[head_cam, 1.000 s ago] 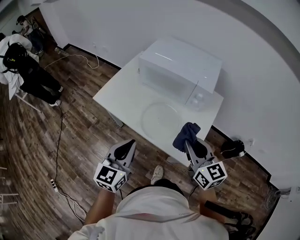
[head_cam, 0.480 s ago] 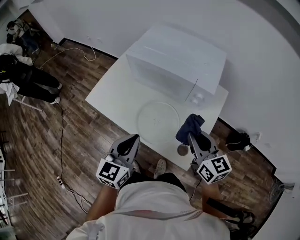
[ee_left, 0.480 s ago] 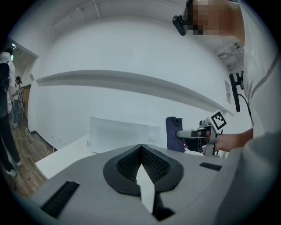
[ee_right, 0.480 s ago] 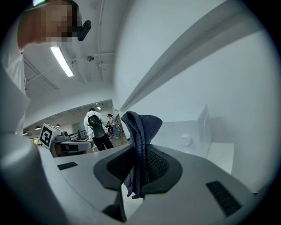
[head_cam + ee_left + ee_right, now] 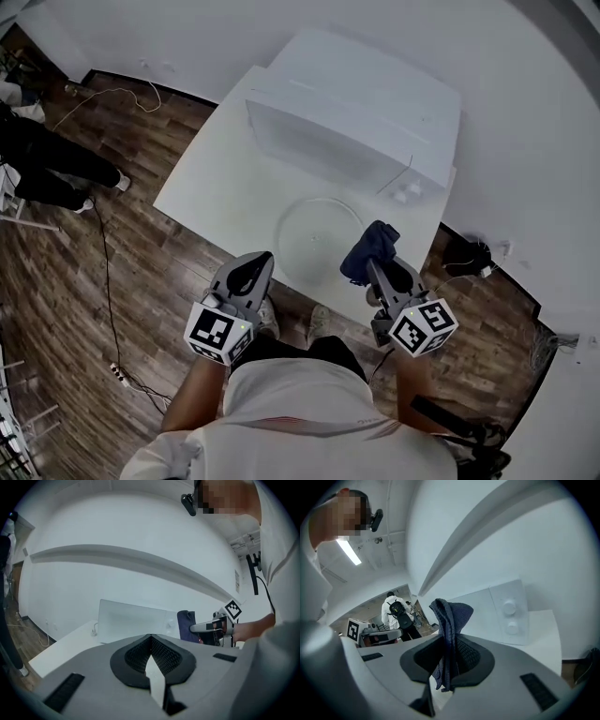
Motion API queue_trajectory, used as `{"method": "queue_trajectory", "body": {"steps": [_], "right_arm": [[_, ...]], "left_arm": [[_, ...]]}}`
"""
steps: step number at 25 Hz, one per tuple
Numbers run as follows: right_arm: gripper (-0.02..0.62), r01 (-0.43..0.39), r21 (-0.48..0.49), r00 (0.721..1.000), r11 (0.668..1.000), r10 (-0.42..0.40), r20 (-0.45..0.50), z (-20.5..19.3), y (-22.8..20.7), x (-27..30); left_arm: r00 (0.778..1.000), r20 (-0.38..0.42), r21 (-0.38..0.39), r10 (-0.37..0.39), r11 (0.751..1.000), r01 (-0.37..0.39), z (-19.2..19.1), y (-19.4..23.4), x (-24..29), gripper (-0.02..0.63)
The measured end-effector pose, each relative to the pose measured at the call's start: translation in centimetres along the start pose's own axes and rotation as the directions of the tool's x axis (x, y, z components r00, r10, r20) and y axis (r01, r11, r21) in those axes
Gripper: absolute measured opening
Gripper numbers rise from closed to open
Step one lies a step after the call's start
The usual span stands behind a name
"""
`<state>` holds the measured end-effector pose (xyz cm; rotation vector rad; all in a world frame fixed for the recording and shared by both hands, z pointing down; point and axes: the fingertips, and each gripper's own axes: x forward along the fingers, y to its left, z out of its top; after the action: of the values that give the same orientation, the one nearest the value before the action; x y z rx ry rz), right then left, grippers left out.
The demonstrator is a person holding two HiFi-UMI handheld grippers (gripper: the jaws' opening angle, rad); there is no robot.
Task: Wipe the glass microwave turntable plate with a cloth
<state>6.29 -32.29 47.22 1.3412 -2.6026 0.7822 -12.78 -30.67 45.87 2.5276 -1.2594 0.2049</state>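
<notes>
White tabletop (image 5: 202, 197) over wood floor (image 5: 112, 281). White microwave (image 5: 361, 103) sits at its 12 o'clock side. Clear glass plate (image 5: 314, 234) lies flat on the tabletop at the microwave's 6 o'clock, near the front edge. Left gripper (image 5: 251, 272) at the plate's 7 o'clock, off the tabletop edge, jaws pressed together at the tips, nothing between them. Right gripper (image 5: 377, 270) at the plate's 4 o'clock, jaws pinching a dark blue cloth (image 5: 367, 251) that stands up by the plate's 3 o'clock rim; contact with the plate unclear.
</notes>
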Motion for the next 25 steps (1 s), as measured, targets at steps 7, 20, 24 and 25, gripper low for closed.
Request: {"method": "queue_trajectory", "body": {"steps": [7,20,24,25], "right_arm": [[0.061,-0.05,0.095,0.994,0.994,0.059,-0.095,-3.6,1.7,8.9],[0.061,-0.1,0.158,0.938,0.982,0.146,-0.316,-11.6,4.0,20.7],[0.061,-0.042,0.156,0.913,0.987,0.102,-0.395,-14.2,2.0,22.2],[0.061,-0.024,0.165,0.909,0.986,0.091,-0.408,-14.5,1.4,22.3]], "left_arm": [[1.0,-0.019,-0.066,0.017,0.998,-0.018,-2.7,4.8,-0.8,0.011],[0.997,-0.07,-0.128,0.038,0.991,-0.047,-6.3,7.3,-2.2,0.011],[0.996,-0.078,-0.135,0.042,0.989,-0.053,-6.6,7.6,-2.2,0.011],[0.996,-0.08,-0.138,0.043,0.989,-0.054,-6.6,7.6,-2.2,0.011]]}}
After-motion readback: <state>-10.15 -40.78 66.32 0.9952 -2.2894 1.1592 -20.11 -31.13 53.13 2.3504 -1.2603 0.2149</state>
